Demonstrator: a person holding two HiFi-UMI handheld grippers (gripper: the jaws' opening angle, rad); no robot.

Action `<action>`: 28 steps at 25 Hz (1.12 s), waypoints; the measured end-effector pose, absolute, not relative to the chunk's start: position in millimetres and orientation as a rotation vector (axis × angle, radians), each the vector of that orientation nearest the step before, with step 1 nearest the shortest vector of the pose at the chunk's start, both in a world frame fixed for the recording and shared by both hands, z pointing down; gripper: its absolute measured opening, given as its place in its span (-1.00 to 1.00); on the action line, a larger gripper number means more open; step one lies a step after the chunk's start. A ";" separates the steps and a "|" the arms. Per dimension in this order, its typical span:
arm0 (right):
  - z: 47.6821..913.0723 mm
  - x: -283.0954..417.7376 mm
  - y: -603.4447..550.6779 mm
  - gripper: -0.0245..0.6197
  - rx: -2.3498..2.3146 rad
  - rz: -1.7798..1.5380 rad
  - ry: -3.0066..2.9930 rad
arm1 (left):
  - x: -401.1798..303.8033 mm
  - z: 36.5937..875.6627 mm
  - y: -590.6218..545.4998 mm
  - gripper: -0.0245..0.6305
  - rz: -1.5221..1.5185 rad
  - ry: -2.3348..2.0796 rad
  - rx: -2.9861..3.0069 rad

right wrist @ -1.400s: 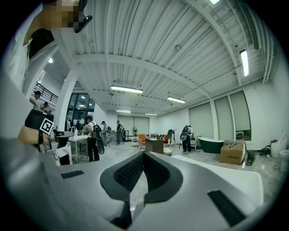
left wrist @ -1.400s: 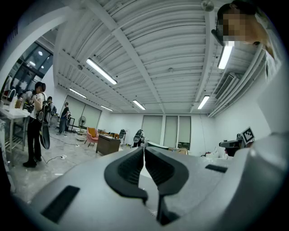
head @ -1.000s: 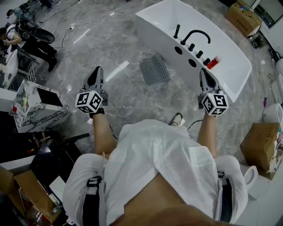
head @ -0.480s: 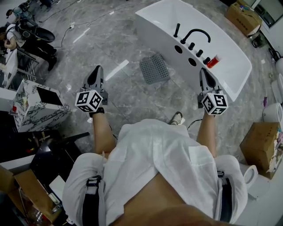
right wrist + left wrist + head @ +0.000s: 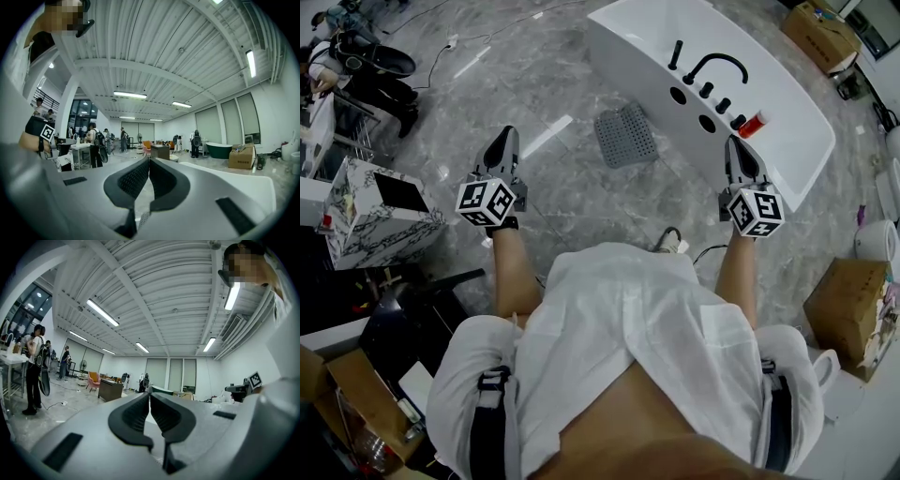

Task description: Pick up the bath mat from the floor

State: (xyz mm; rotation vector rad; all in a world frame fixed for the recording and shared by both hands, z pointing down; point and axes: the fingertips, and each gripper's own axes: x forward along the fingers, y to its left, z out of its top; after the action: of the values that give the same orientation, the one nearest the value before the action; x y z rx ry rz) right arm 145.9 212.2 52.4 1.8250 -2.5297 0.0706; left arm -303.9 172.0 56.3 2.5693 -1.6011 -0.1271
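Observation:
A grey perforated bath mat [image 5: 625, 137] lies flat on the marble floor beside the white bathtub [image 5: 787, 141], ahead of me and between my two hands. My left gripper [image 5: 503, 142] is held at waist height, left of the mat and well short of it, jaws shut and empty. My right gripper [image 5: 741, 150] hovers over the tub's near rim, right of the mat, also shut with nothing in it. In the gripper views both pairs of jaws [image 5: 149, 397] [image 5: 148, 161] point level across the room; the mat shows in neither.
A black faucet [image 5: 710, 67] and a red bottle [image 5: 753, 125] sit on the tub's rim. A marble-patterned box [image 5: 380, 211] stands at left, cardboard boxes [image 5: 848, 314] at right, and a cable [image 5: 487, 42] runs over the floor. People [image 5: 356, 61] stand at far left.
Both grippers have drifted slightly upward in the head view as the view shifted; the mat has not moved. Both stay shut.

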 end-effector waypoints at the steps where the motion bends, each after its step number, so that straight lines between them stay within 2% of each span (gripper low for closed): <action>1: 53.4 149.7 211.1 -0.84 1.825 0.073 -2.530 | -299.3 56.8 170.6 -0.87 -0.122 -1.597 2.571; 7: 60.9 181.2 198.0 -0.84 1.804 0.089 -2.534 | -263.9 58.0 157.0 -0.87 -0.095 -1.595 2.573; 28: 62.8 347.4 106.7 -0.84 1.695 0.076 -2.591 | -71.6 64.4 93.7 -0.87 -0.068 -1.630 2.521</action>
State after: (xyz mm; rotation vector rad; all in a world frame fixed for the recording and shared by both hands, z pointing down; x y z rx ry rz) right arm 347.4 106.7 62.8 1.6952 -2.5908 0.0758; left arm -71.6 93.7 64.4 2.5208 -1.6300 -0.0684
